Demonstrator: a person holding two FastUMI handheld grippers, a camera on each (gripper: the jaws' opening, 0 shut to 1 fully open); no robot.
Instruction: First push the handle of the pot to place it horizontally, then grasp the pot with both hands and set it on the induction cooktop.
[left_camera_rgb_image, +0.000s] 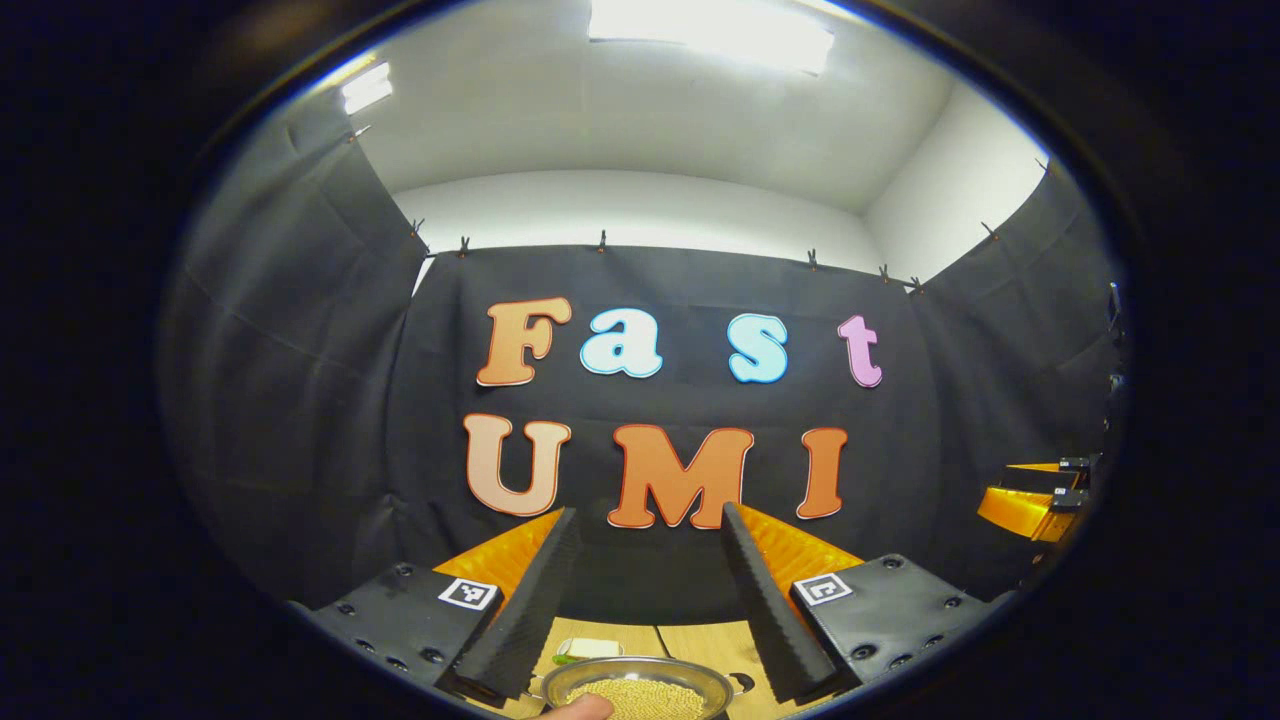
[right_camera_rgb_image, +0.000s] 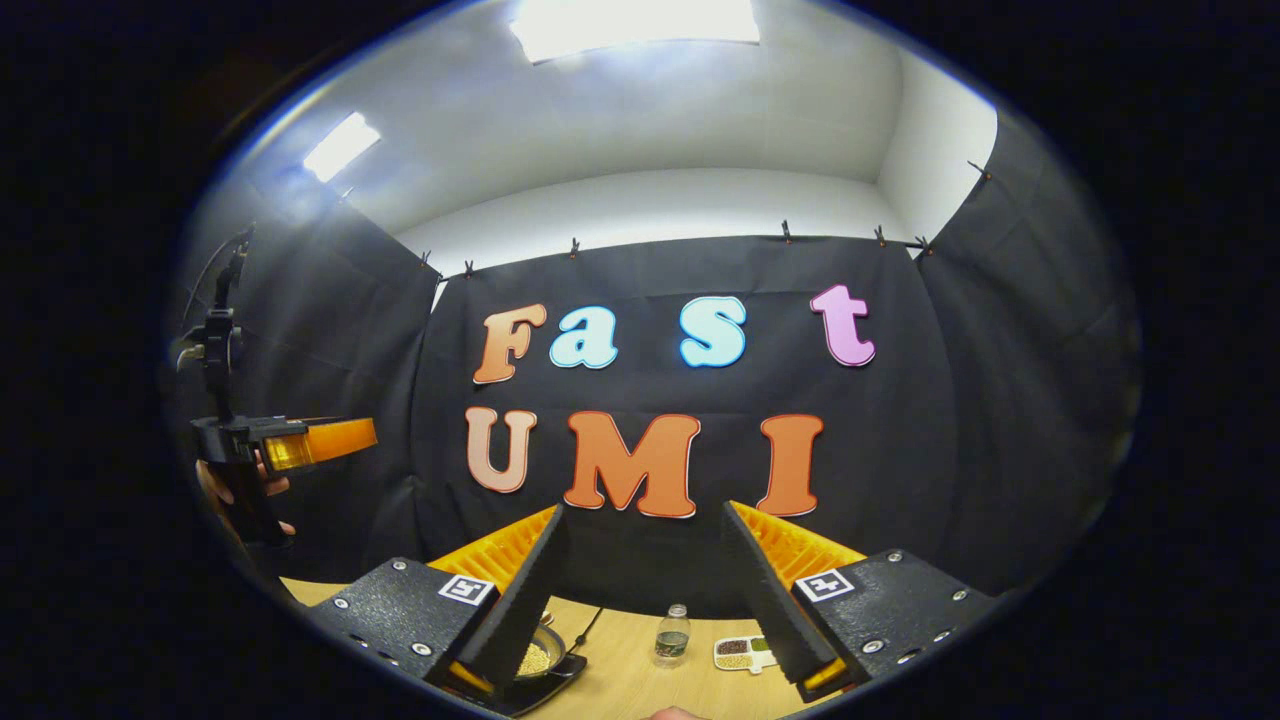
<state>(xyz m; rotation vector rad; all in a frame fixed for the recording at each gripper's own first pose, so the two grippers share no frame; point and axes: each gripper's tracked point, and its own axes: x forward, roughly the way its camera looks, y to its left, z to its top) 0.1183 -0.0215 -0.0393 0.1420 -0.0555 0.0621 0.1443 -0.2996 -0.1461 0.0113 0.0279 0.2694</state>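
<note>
The metal pot (left_camera_rgb_image: 640, 688), full of small pale beans, sits low in the left gripper view between and below my left gripper's fingers. My left gripper (left_camera_rgb_image: 650, 515) is open, held above the pot and aimed at the wall. In the right gripper view the pot (right_camera_rgb_image: 537, 655) peeks out beside one finger, with a dark flat slab (right_camera_rgb_image: 535, 692) at its base that may be the cooktop. A thin dark line (right_camera_rgb_image: 590, 625) runs off from the pot. My right gripper (right_camera_rgb_image: 643, 510) is open and holds nothing. Each gripper also appears in the other's view, the right (left_camera_rgb_image: 1035, 500) and the left (right_camera_rgb_image: 300, 440).
A wooden table (right_camera_rgb_image: 620, 680) carries a small water bottle (right_camera_rgb_image: 673, 635) and a white compartment tray (right_camera_rgb_image: 745, 652) with dried goods. A hand (right_camera_rgb_image: 235, 490) holds the left gripper. A fingertip (left_camera_rgb_image: 585, 708) shows by the pot's rim, and a small white-green item (left_camera_rgb_image: 585, 649) lies behind it.
</note>
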